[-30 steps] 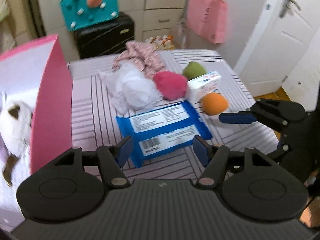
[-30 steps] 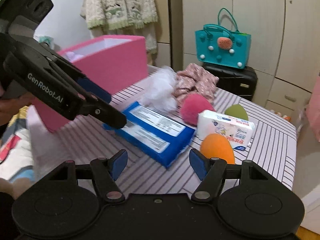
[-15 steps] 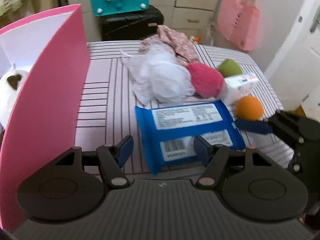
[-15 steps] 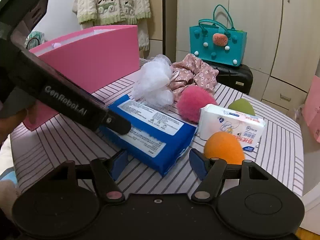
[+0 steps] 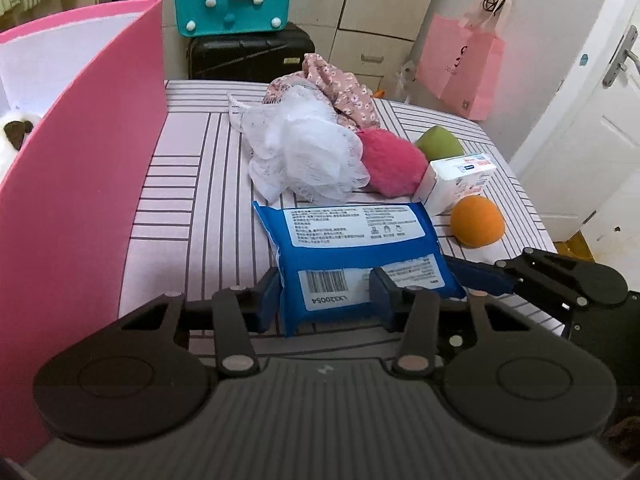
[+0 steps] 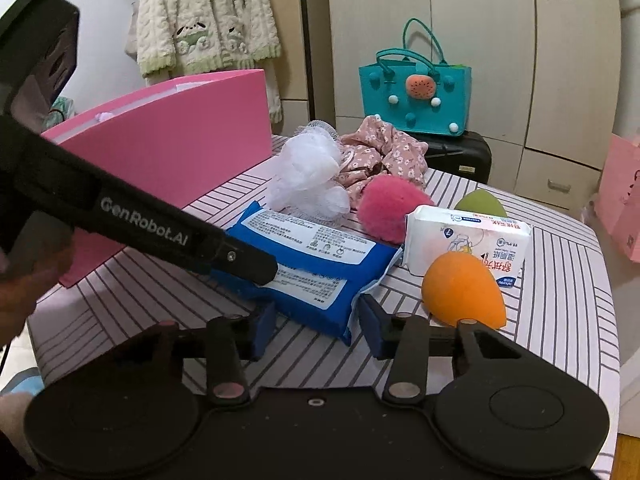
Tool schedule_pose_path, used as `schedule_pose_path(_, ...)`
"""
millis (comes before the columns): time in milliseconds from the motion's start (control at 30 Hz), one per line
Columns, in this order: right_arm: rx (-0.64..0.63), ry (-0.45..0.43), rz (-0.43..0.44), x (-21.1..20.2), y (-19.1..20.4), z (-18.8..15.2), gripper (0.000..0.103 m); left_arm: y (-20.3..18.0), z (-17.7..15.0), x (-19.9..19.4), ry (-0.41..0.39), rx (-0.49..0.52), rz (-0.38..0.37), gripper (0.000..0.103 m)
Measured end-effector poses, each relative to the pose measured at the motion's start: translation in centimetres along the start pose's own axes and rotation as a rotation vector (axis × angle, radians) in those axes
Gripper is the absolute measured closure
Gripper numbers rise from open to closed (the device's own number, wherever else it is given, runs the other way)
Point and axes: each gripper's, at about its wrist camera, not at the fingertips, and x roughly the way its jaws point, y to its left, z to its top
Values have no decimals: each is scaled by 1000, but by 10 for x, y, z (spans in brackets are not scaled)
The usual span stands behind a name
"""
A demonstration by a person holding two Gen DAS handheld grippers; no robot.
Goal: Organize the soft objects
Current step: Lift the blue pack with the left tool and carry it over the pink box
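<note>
the left gripper [image 5: 324, 296] hangs low over the near edge of the striped tabletop [image 5: 192, 216], its jaws apart on either side of the near end of a flat blue soft pack of wipes with white labels [image 5: 352, 256]; the pads sit at the pack's sides, though i cannot tell whether they touch it. the right gripper [image 6: 316, 330] comes in from the tabletop's right side with its jaws apart too, straddling the pack's corner there. in the left wrist view one of its blue fingers [image 5: 480, 274] lies right against the pack's right edge.

just beyond the pack a white mesh bath pouf [image 5: 304, 156] rests against a crumpled pink floral cloth [image 5: 340, 84], which lies toward the far edge. a fuzzy magenta ball [image 5: 392, 160] sits beside the pouf, with a green teardrop sponge [image 5: 438, 146] behind it. a small white tissue packet [image 5: 456, 182] lies near the right edge, and an orange teardrop sponge [image 5: 476, 220] sits just in front of it.

a tall pink open box [image 5: 84, 168] stands along the left edge, with something white and furry showing inside. a teal felt tote bag [image 6: 416, 88] sits on a black suitcase [image 6: 460, 156] past the far edge.
</note>
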Motion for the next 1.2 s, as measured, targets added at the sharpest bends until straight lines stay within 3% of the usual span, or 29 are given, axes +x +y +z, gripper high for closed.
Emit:
schedule_pose_path(700,-5,16,-19,-44,31,-4,55,-15,-26,-44,-20,45,-35,58)
schedule_pose_path(1200,-77,94,12,-99,86,-11,55,-2,-67,-105,58,20,-126,58)
